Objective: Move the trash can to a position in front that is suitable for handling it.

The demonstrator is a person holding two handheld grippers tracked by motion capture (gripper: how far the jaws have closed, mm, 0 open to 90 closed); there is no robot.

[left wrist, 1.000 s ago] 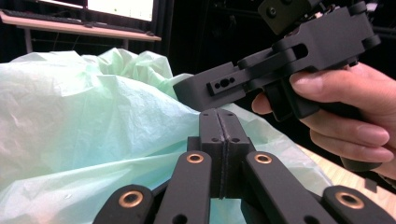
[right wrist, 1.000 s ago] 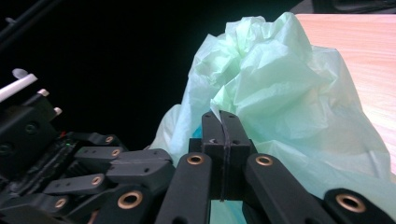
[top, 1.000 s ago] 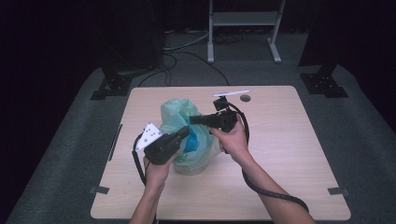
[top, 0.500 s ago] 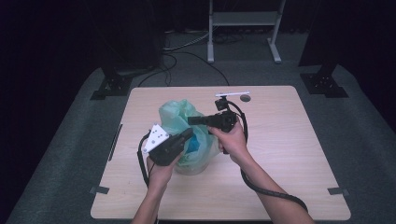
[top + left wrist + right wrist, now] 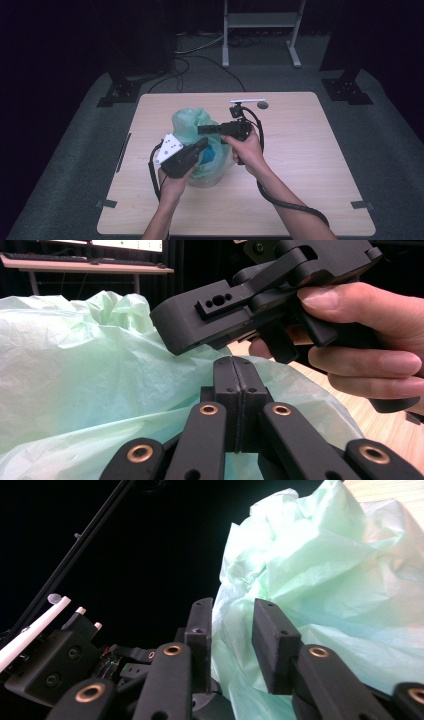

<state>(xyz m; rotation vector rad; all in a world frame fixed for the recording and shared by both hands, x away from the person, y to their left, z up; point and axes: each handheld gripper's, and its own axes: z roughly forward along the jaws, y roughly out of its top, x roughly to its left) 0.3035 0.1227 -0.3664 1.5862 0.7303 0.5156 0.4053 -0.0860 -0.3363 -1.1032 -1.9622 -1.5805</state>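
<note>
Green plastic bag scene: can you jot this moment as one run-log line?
thin green plastic bag on table | left tool shut, against bag | right tool jaws just opening, bag film between

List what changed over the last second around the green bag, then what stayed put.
The right gripper has just been opening its fingers; a fold of the green plastic bag lies between them, no longer pinched. The left gripper shifted slightly toward the bag's near side, fingers shut. The bag stayed mid-table, with both hands at it.
</note>
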